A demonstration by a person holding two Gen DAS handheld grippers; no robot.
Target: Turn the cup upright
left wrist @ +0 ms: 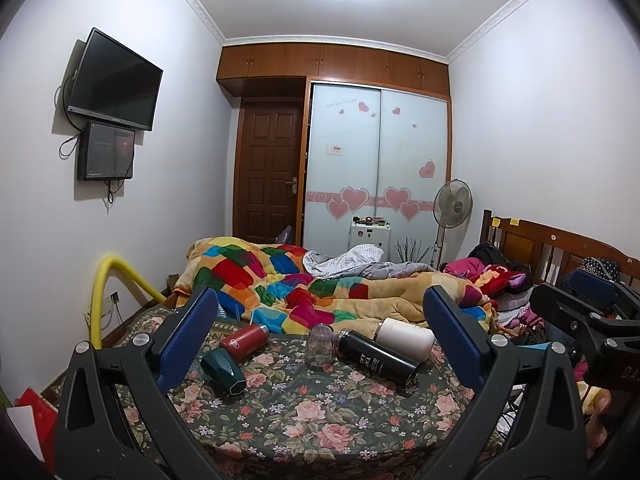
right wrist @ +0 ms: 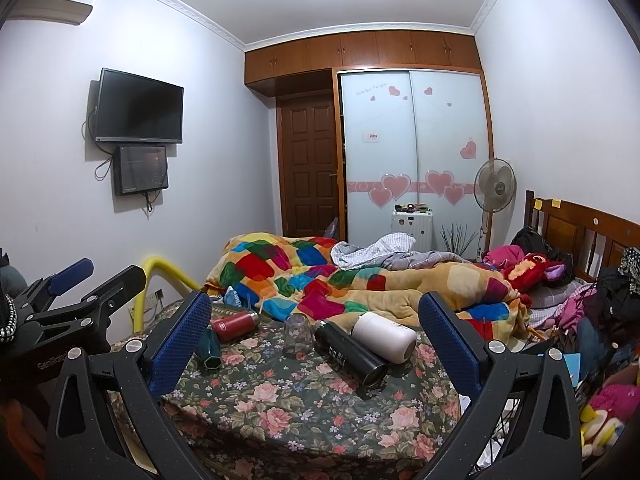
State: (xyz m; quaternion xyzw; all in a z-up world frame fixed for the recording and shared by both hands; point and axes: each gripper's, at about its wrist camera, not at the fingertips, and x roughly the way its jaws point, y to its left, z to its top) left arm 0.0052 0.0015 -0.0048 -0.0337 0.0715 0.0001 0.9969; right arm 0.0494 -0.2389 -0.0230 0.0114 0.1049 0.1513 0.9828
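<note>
A clear cup (left wrist: 319,347) stands upside down on the floral bedspread (left wrist: 320,412), mouth down; it also shows in the right wrist view (right wrist: 297,335). Around it lie a red flask (left wrist: 244,341), a dark green bottle (left wrist: 223,372), a black flask (left wrist: 378,357) and a white flask (left wrist: 405,338), all on their sides. My left gripper (left wrist: 320,320) is open and empty, held back from the cup. My right gripper (right wrist: 316,316) is open and empty too, also short of the cup. The right gripper shows at the right edge of the left wrist view (left wrist: 580,312).
A patchwork quilt (left wrist: 288,280) is heaped behind the bottles. Clothes and plush toys (right wrist: 536,276) pile up at the right by the wooden headboard (right wrist: 584,232). A yellow padded rail (left wrist: 108,292) stands at the left bed edge. A fan (right wrist: 494,184) stands at the back.
</note>
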